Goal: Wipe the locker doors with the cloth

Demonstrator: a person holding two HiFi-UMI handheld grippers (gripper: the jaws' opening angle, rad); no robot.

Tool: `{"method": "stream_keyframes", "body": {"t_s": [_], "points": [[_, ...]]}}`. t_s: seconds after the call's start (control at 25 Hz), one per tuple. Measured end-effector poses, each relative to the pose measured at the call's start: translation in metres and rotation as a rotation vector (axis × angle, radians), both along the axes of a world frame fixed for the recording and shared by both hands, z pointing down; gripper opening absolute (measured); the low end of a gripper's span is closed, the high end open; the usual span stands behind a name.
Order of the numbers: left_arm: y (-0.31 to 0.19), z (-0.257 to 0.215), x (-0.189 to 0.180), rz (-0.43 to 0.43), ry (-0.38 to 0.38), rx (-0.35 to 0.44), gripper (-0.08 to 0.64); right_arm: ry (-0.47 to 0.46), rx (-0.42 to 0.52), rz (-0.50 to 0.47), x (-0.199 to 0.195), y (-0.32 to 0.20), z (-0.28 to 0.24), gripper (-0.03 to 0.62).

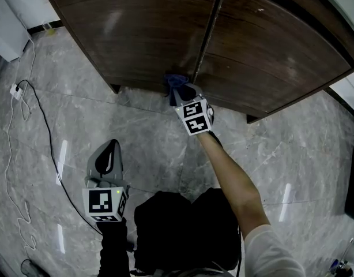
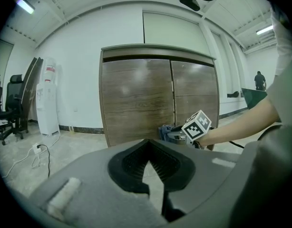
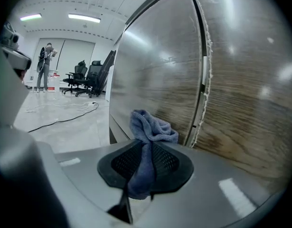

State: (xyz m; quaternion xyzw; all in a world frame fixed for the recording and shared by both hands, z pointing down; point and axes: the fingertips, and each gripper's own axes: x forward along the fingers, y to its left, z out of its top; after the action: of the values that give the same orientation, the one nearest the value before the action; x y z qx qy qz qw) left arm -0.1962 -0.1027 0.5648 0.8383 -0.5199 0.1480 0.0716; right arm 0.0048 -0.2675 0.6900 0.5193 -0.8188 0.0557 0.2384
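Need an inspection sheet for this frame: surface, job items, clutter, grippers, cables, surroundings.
surface: locker doors, dark wood grain, shut; ragged whitish strip along the centre seam.
job's things: blue cloth, bunched, low by the seam; contact with the door unclear.
clutter: nothing seen.
grippers: right gripper shut on the cloth; left gripper held back, jaws together, empty.
cables: white cable with power strip and black cable loose on the floor, left of the locker.
surroundings: grey stone-look floor; water dispenser; office chairs; a person far off.
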Motion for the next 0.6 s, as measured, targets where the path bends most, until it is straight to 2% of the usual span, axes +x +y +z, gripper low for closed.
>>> {"method": "stream_keyframes", "body": {"t_s": [0.12, 0.2, 0.6], "points": [[0.000, 0.000, -0.002, -0.002, 0.001, -0.001, 0.002, 0.002, -0.006, 0.006, -0.003, -0.001, -0.004, 0.064], [0.000, 0.000, -0.003, -0.004, 0.002, 0.000, 0.002, -0.007, 0.024, -0.007, -0.008, -0.003, -0.019, 0.064], [0.001, -0.003, 0.000, 0.002, 0.014, 0.006, 0.002, -0.082, 0.245, -0.029, -0.025, -0.017, -0.162, 0.064]]}}
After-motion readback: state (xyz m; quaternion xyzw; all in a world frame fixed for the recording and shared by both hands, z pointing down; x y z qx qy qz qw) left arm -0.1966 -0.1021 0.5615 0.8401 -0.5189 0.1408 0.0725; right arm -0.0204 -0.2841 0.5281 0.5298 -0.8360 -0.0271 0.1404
